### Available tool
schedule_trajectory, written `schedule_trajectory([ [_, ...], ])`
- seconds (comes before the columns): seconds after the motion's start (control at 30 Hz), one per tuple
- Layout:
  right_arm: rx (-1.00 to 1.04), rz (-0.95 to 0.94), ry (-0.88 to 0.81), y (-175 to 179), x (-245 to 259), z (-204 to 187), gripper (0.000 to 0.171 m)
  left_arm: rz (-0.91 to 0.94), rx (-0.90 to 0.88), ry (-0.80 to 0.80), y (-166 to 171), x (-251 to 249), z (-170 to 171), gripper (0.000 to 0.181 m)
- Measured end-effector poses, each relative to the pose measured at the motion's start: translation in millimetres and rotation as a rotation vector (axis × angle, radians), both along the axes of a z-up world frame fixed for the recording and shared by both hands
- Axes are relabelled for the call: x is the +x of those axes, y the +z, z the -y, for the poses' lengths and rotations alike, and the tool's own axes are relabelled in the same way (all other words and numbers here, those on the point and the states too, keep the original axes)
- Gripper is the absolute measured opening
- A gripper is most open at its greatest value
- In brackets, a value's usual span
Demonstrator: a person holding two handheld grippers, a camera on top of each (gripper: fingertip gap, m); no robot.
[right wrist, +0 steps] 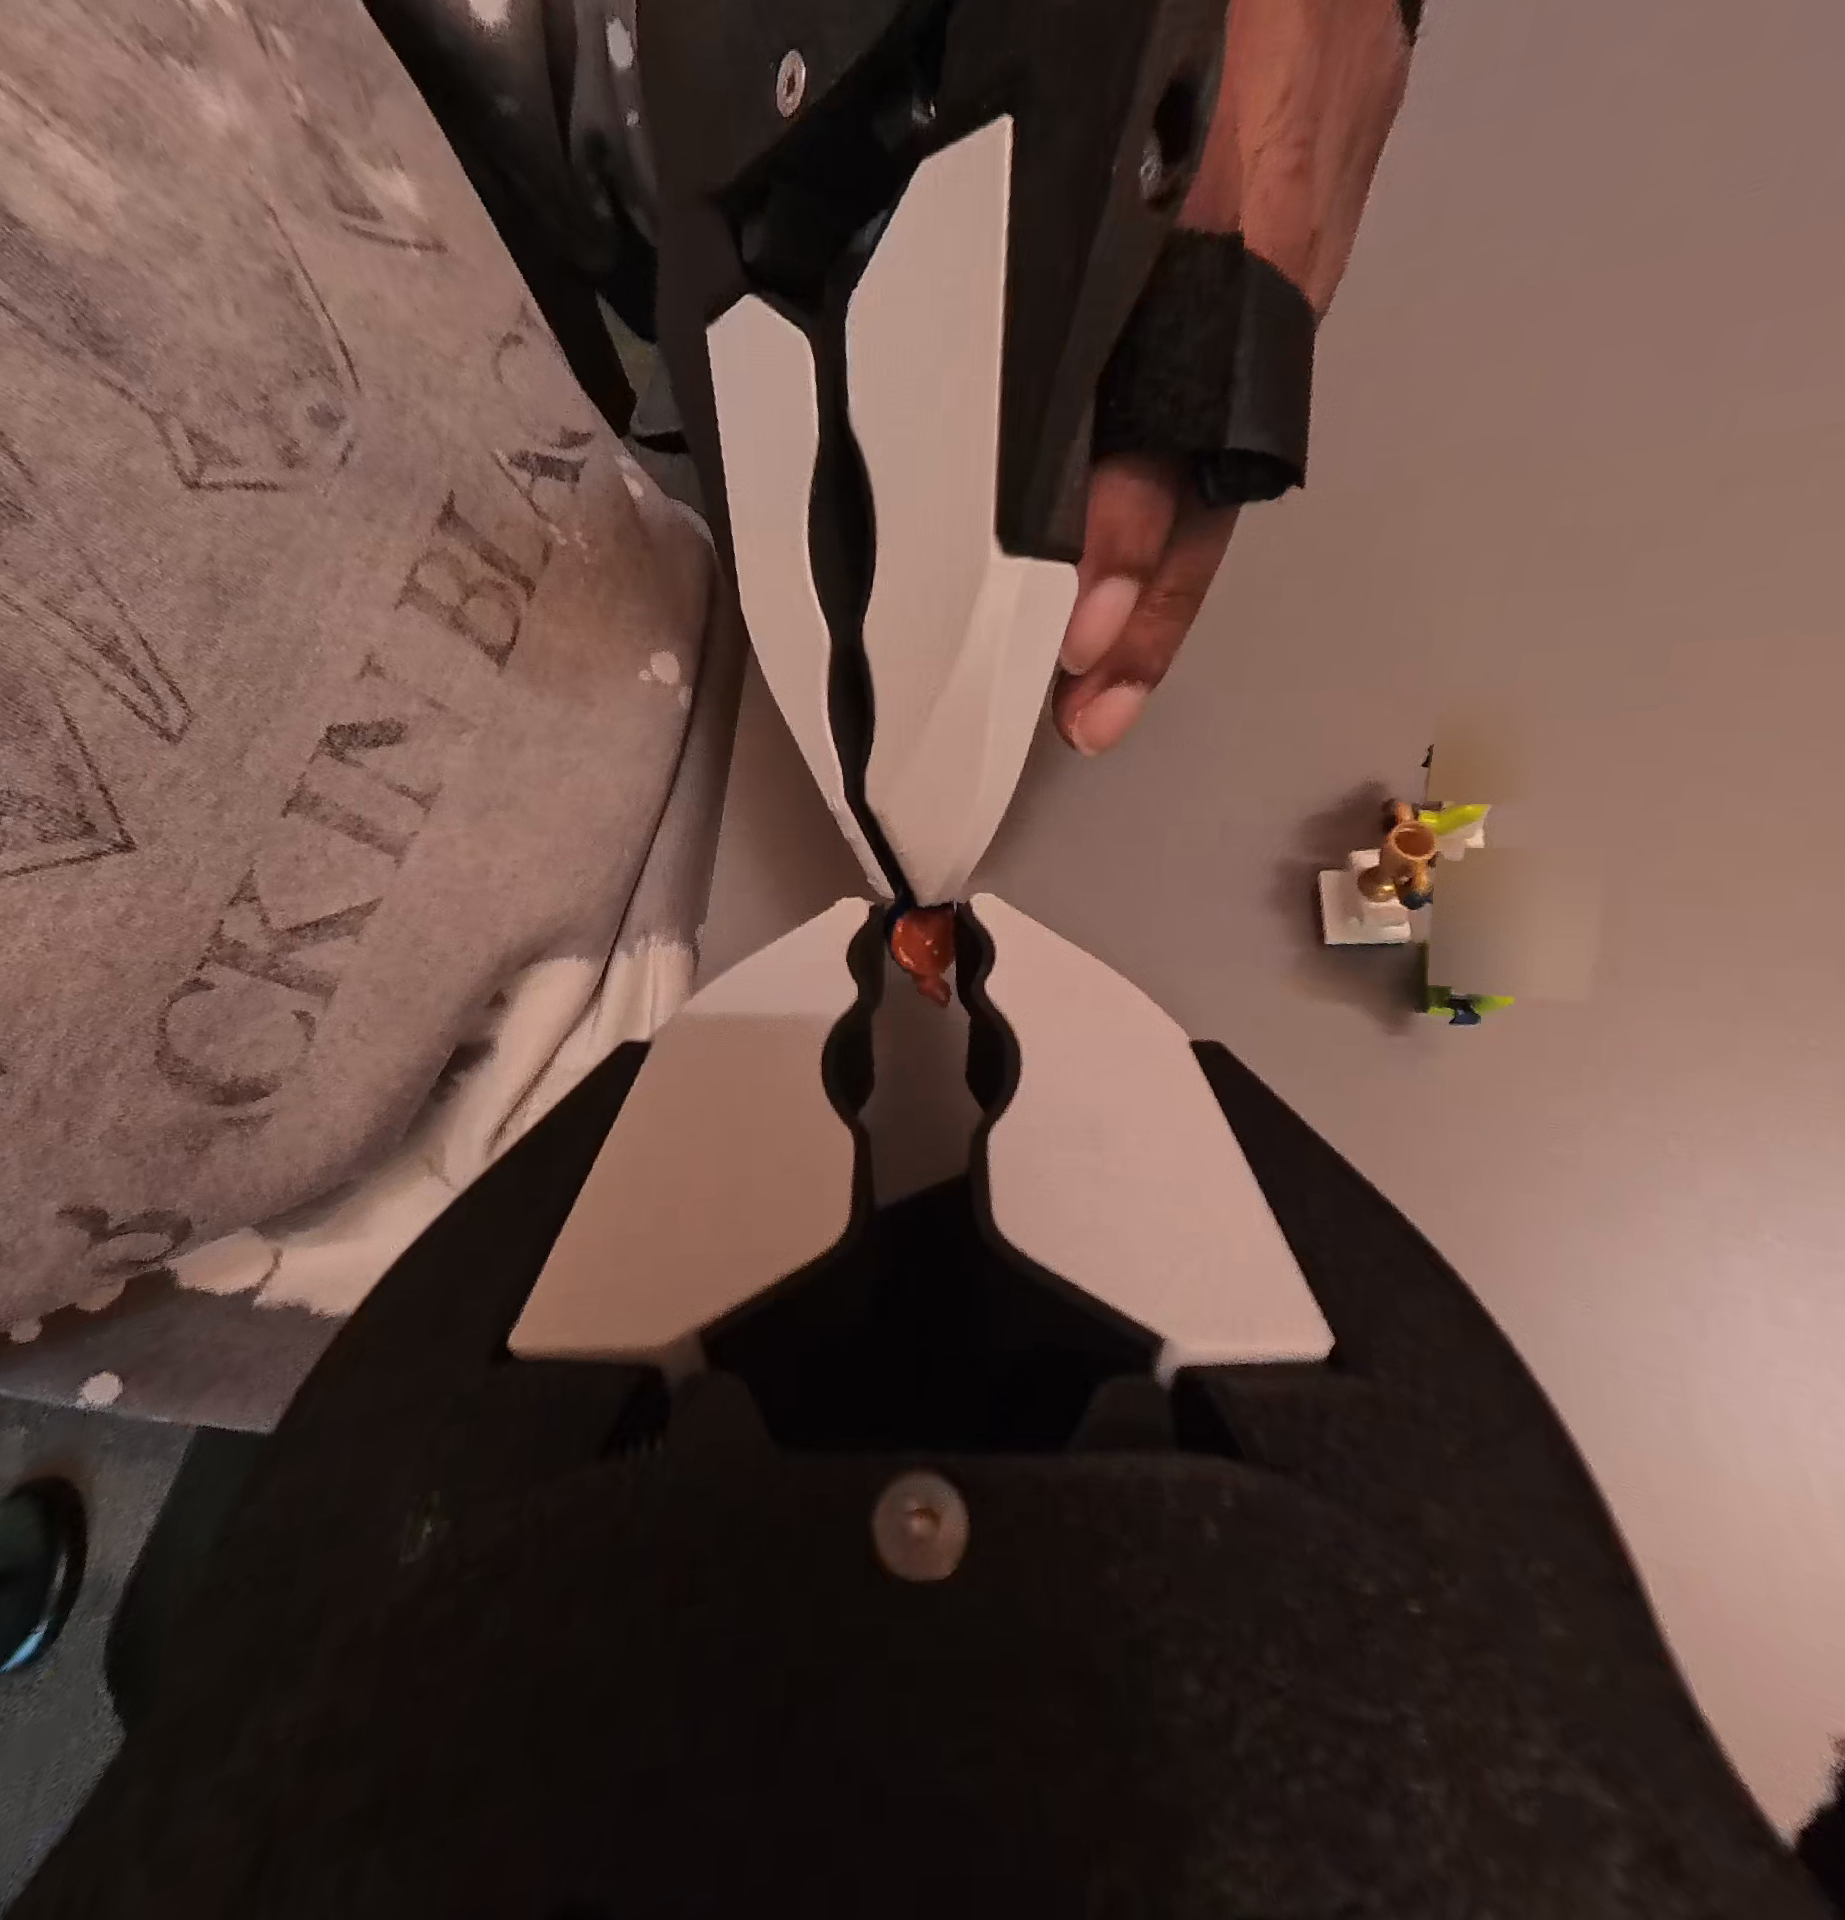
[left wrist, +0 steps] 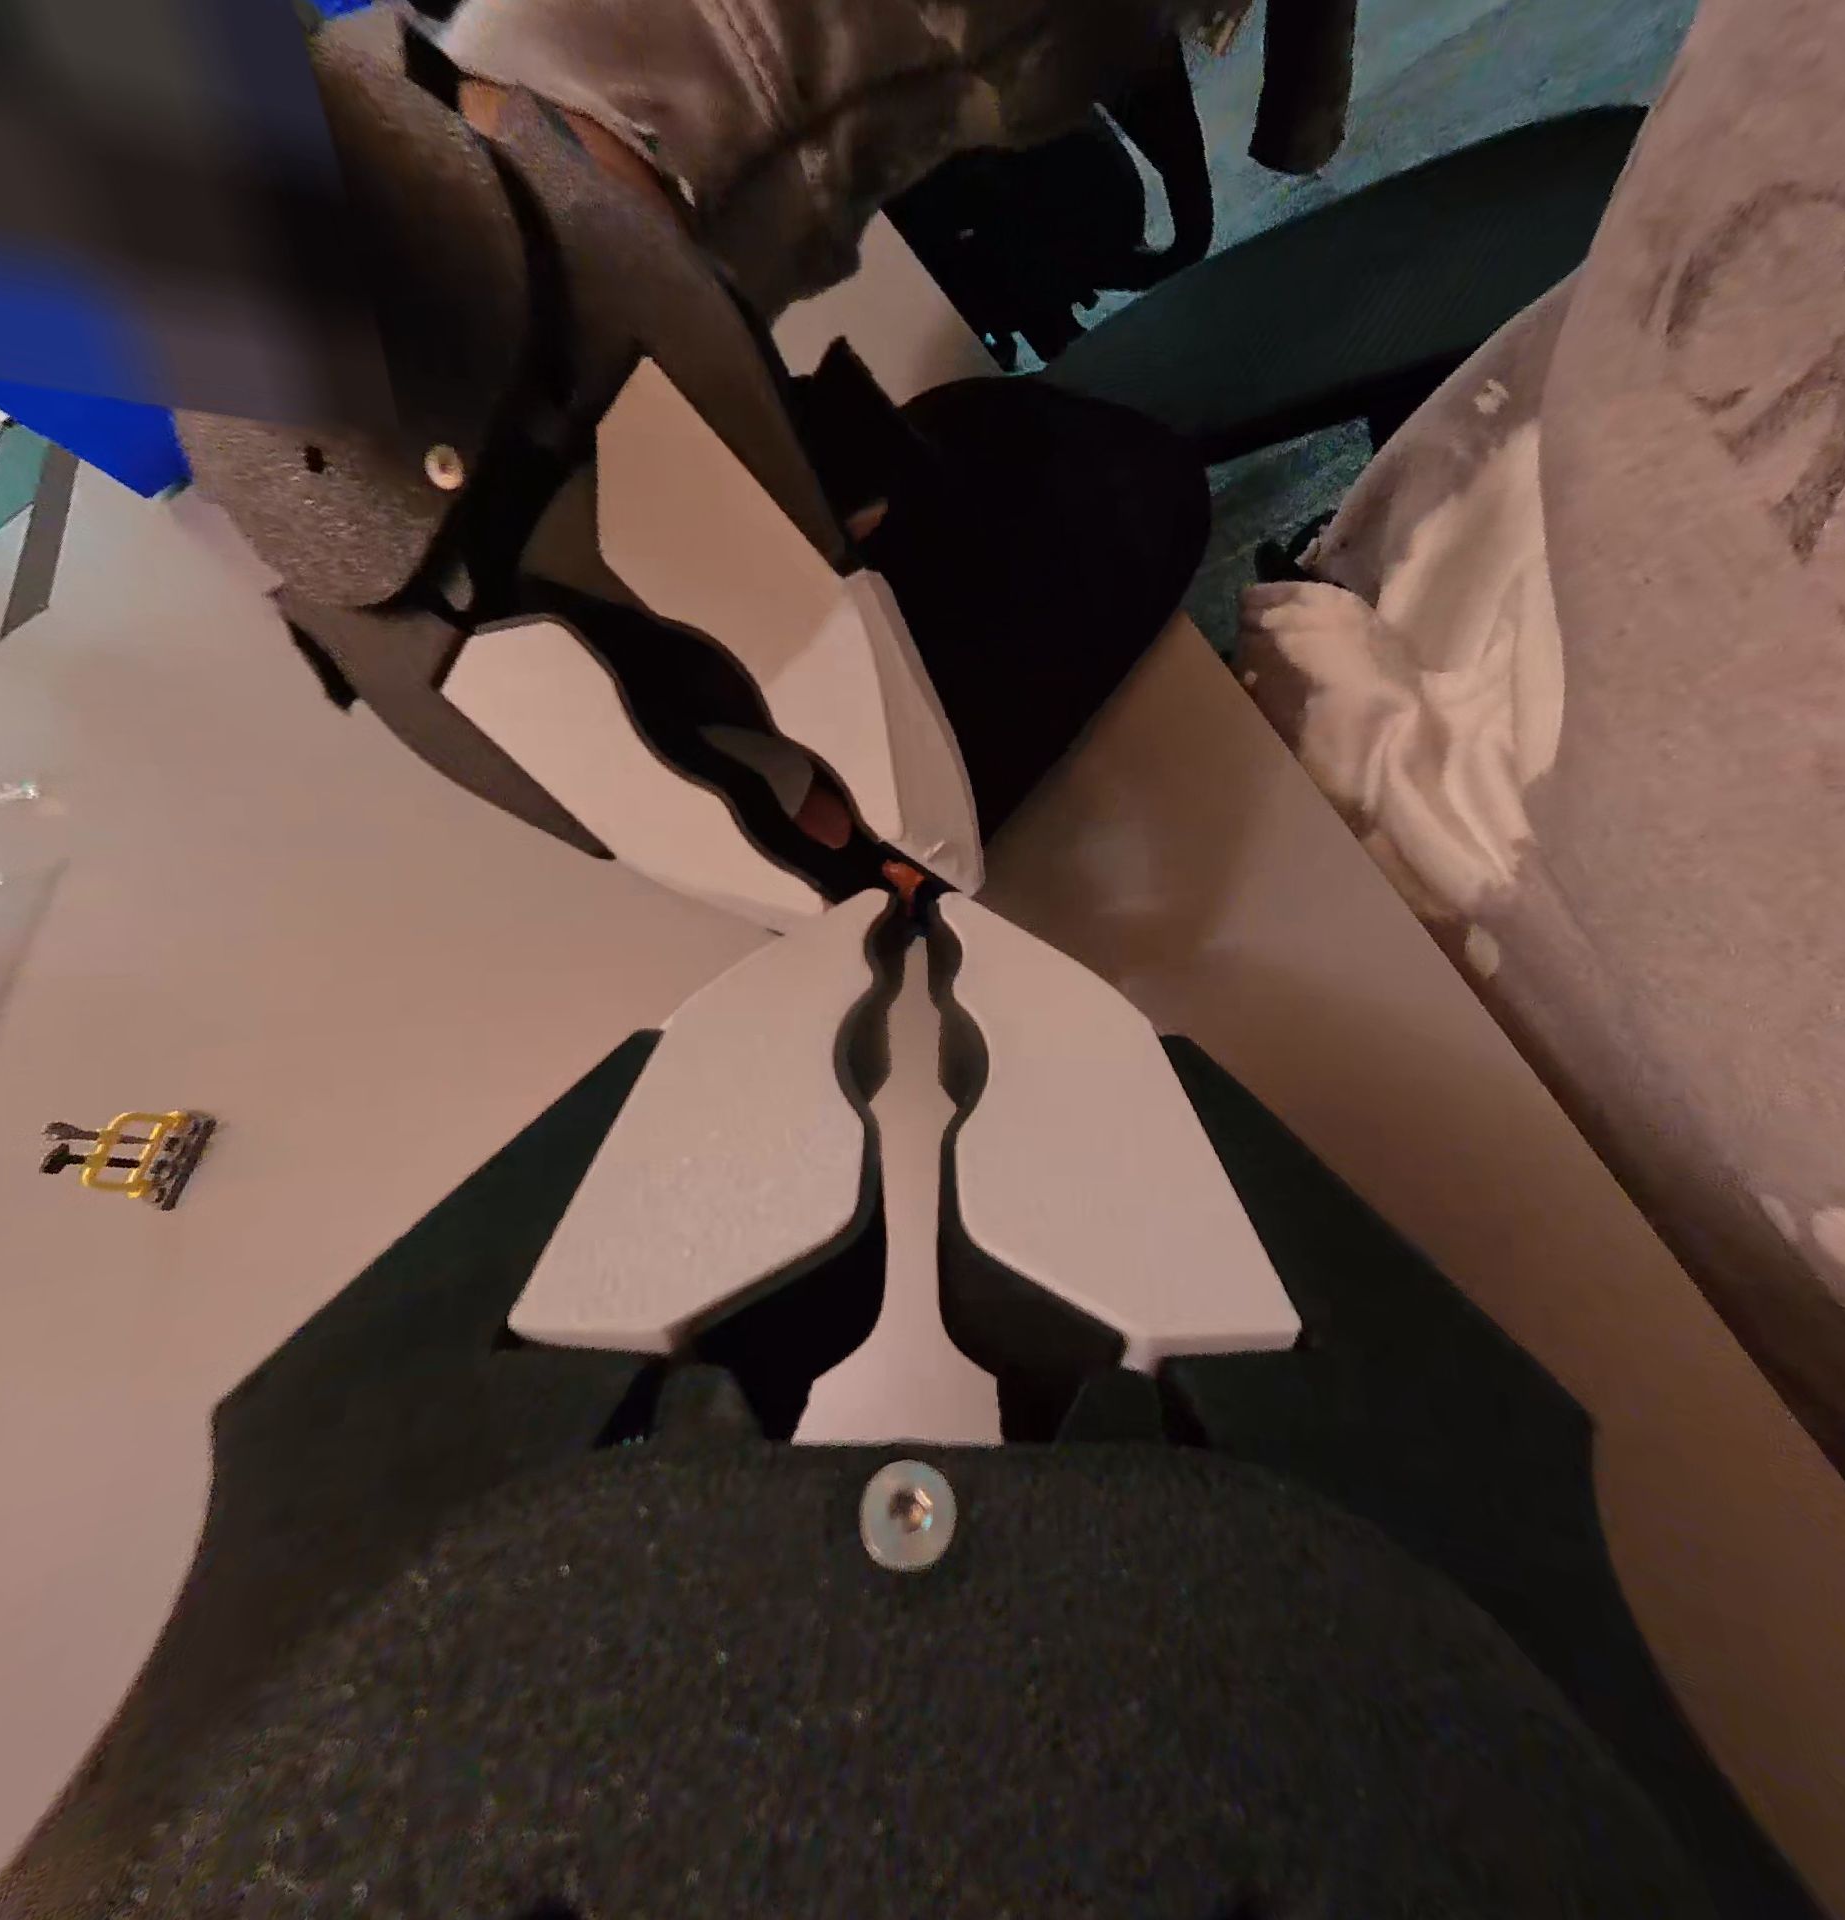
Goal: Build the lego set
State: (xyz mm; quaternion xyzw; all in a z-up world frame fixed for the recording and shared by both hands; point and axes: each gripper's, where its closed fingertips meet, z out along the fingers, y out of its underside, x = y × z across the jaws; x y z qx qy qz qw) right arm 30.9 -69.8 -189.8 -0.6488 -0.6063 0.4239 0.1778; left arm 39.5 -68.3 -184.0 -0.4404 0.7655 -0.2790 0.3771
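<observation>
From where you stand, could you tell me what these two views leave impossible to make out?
- Left wrist view: the orange piece is a sliver; both grippers' white fingertips hide its shape.
- Right wrist view: what the left gripper pinches is hidden by its tips; only the brown-orange piece in the right gripper shows.
- Right wrist view: the green and white build is partly under a mosaic patch.
- Left wrist view: the yellow and black assembly is too small for detail.

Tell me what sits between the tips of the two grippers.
A small orange-brown lego piece, pinched where the right gripper meets the left gripper tip to tip. The right wrist view shows it best.
</observation>
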Motion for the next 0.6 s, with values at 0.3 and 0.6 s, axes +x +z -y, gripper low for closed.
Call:
schedule_trajectory([
  [0.3, 0.103, -0.139, -0.19, 32.0, 4.7, -35.8, 0.018, 0.149, -0.255, 0.167, 25.3, 1.7, -29.6, 0.001],
  [0.6, 0.565, -0.334, -0.734, 69.7, 8.8, -74.4, 0.025, 0.532, -0.957, 0.427, 69.9, -10.8, -77.2, 0.002],
])
